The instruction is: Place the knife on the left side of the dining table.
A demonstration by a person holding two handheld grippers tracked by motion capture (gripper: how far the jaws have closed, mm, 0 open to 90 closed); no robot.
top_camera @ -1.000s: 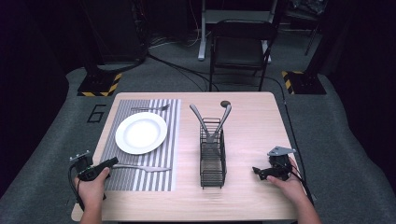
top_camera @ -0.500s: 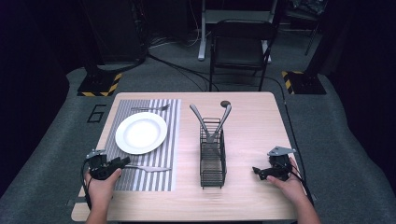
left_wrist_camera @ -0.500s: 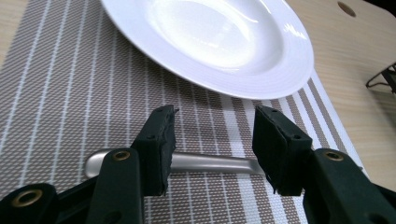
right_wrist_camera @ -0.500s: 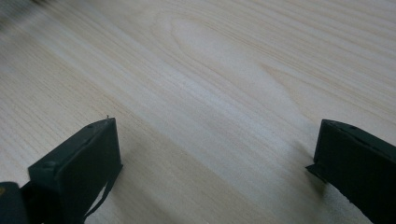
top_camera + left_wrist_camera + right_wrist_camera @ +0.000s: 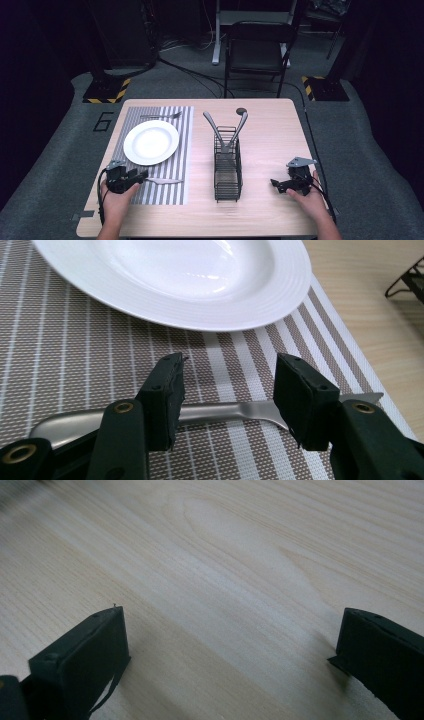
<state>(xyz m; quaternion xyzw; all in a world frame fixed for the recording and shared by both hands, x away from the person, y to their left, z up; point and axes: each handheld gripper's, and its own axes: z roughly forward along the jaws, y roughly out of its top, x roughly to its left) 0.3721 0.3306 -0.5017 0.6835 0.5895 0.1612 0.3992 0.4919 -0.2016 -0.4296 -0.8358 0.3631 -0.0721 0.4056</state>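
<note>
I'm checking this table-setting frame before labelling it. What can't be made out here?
- Knife: in the left hand-held gripper view, its blade is largely covered by one black jaw; whether the open jaws touch it is unclear.
- Utensils in the wire caddy: high view, their heads are hidden by the wires.
- Fork beyond the plate: too small for detail.

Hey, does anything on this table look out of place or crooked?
Mostly tidy. One oddity: the knife lies crosswise on the placemat below the plate, with the left tool open over its handle. The fork also lies flat above the plate. Two utensils lean apart in the rack. Nothing is spilled or broken.
</note>
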